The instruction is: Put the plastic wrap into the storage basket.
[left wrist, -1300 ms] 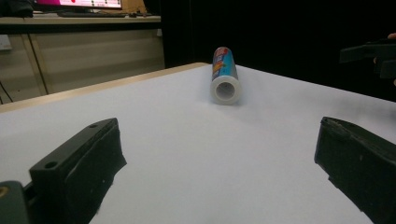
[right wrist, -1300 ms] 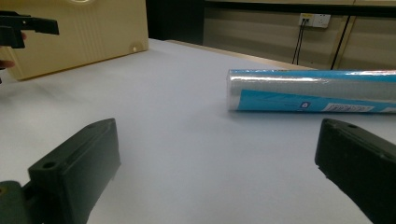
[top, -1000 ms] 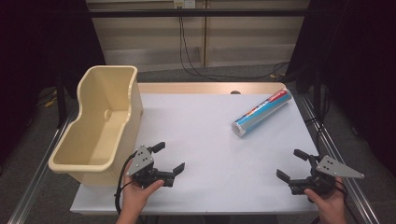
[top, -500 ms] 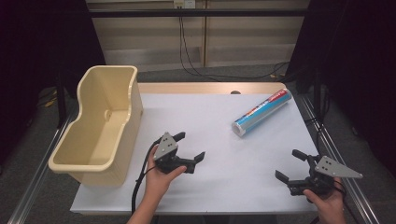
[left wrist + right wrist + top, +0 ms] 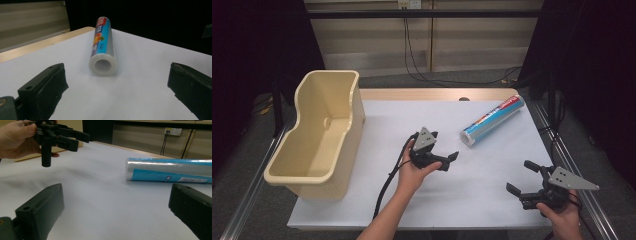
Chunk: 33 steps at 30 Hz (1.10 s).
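Left gripper [image 5: 444, 146] is lifted off the white table [image 5: 472, 185], held near the middle of it, jaws spread wide with nothing between them. It aims at the roll of wrap [image 5: 492, 120], which lies on its side just ahead of the jaw tips, near but apart. In the left gripper view the roll [image 5: 102, 47] sits centred between the 2 black jaws, its open core end facing the camera, its length running away toward the far table edge. Blue printed label, clear film end.

Right gripper [image 5: 524, 178] is low at the table's near right corner, well behind the roll and to the right of the left gripper, jaws also wide and empty. In the right gripper view the roll [image 5: 170, 170] lies crosswise ahead and to the right of its jaws, well apart; the left gripper [image 5: 75, 138] and the hand [image 5: 17, 138] holding it show up front to the left, raised above the table.

Beige plastic tub [image 5: 319, 135] stands at the table's left edge, off to the left of the left gripper, well apart from the roll.
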Each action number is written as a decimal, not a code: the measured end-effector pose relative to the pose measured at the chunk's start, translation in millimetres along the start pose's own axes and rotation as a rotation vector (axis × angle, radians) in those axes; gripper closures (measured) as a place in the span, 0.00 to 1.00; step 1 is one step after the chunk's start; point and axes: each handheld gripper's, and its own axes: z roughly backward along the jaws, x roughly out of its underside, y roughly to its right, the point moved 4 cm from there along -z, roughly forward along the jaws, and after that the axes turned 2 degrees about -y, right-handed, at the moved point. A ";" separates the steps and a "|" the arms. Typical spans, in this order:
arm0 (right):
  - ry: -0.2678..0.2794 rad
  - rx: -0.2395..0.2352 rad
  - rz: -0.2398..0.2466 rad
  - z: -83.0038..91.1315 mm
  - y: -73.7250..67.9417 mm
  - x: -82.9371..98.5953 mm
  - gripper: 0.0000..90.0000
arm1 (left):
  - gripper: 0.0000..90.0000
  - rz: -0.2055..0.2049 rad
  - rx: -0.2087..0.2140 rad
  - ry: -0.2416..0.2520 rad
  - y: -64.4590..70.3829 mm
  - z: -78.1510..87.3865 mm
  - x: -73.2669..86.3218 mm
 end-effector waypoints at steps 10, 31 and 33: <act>-0.001 -0.006 0.002 0.2 0.3 -0.2 0.00 | 0.01 0.000 -0.008 -0.062 -4.8 -40.5 -6.4; -0.001 -0.016 0.020 -0.9 -1.6 -1.1 0.00 | 0.00 0.036 -0.078 -0.231 -12.0 -108.9 -13.8; -0.001 -0.018 0.020 -0.9 -1.7 -1.2 0.00 | 0.01 0.040 -0.081 -0.249 -13.2 -114.0 -12.4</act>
